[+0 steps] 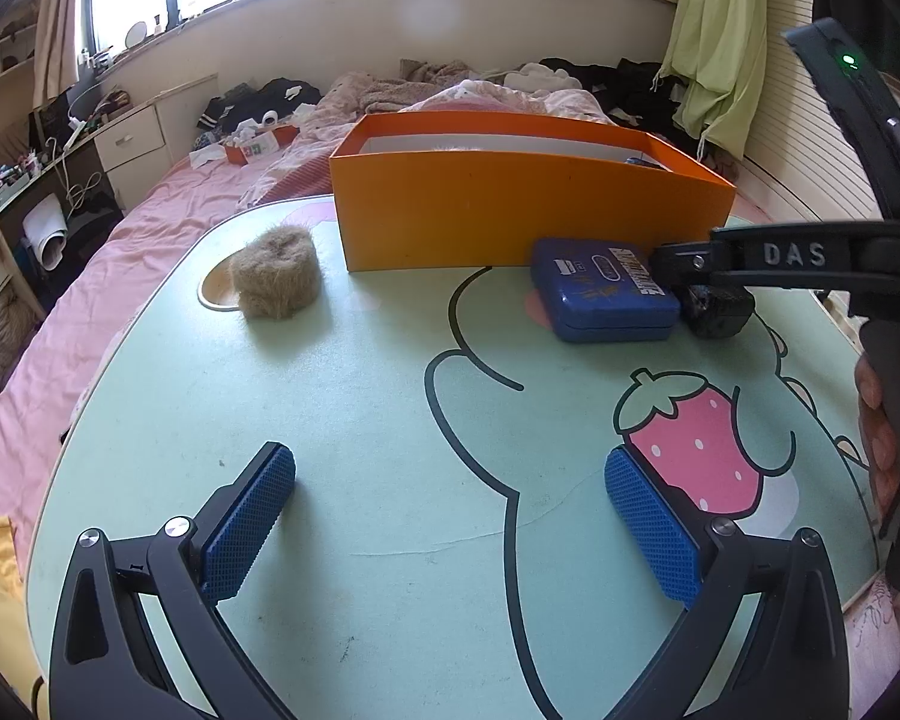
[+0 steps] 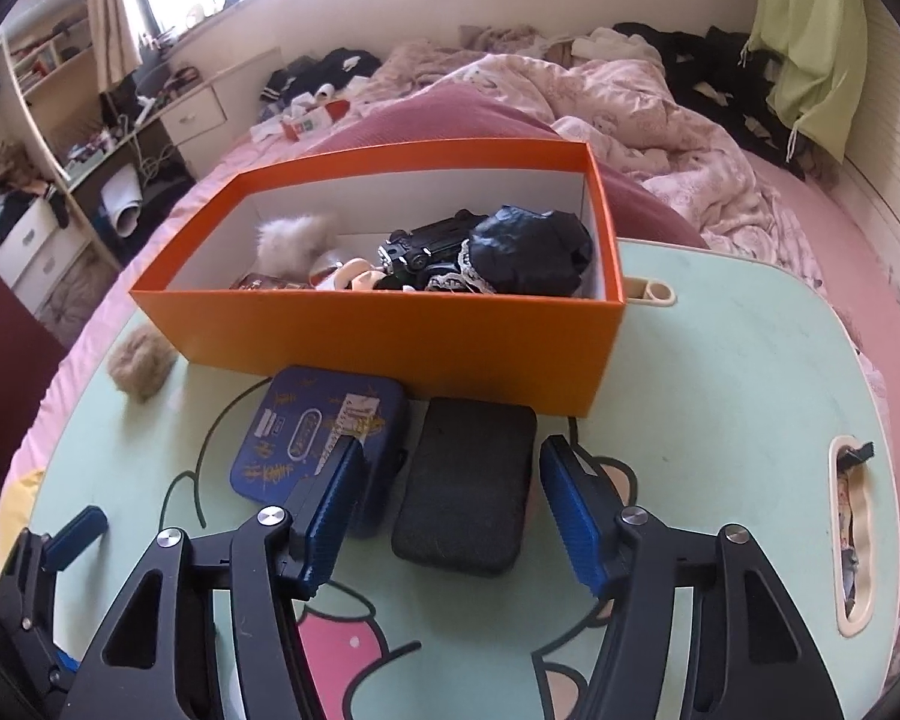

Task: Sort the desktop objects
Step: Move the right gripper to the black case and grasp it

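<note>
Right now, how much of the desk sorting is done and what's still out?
Done: the orange box already holds a black toy car, a black bundle and a pale fluffy piece. In hand: the right tool straddles the black case, pads not yet pressing. Left: the blue case and the brown fur ball; the left tool is open, empty.

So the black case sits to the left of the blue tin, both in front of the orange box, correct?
Not quite. The right wrist view shows the black case to the right of the blue tin, not the left. Both do sit in front of the orange box.
</note>
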